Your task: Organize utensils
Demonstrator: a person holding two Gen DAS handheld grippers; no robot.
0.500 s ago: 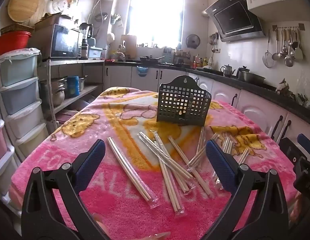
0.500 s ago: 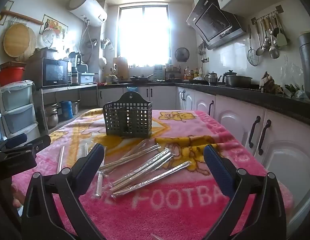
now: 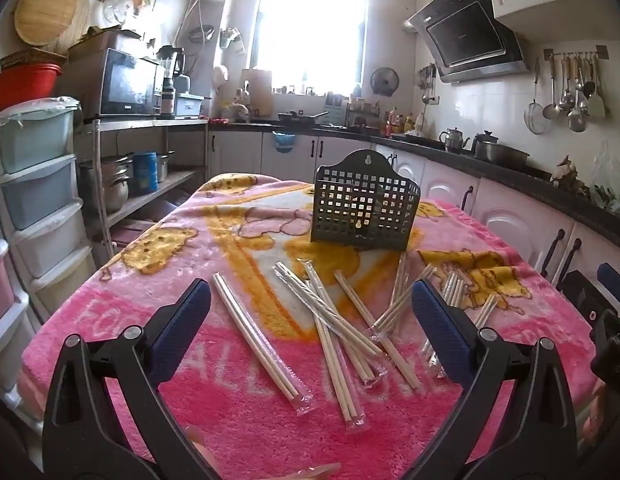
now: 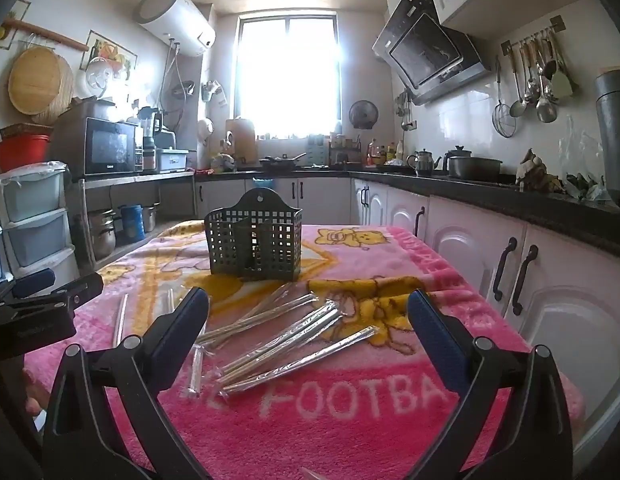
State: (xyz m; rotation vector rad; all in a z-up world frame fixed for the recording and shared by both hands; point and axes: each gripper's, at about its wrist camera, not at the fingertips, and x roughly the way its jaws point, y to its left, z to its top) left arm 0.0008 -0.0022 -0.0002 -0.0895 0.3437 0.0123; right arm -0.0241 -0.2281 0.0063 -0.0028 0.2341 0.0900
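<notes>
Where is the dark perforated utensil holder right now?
The utensil holder stands upright on the pink blanket, centre-frame in both wrist views, just beyond the scattered wrapped chopsticks.

Kitchen: bright window (image 3: 312, 28) at 12, range hood (image 3: 468, 42) at 2, microwave (image 3: 124, 84) at 10, white cabinets (image 4: 510, 264) at 3.

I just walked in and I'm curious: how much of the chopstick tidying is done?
Nothing looks done yet. The dark mesh holder appears empty, and the wrapped chopsticks all lie scattered on the pink blanket. Nothing is in hand: the left gripper and right gripper are open. All the sorting remains.
</notes>
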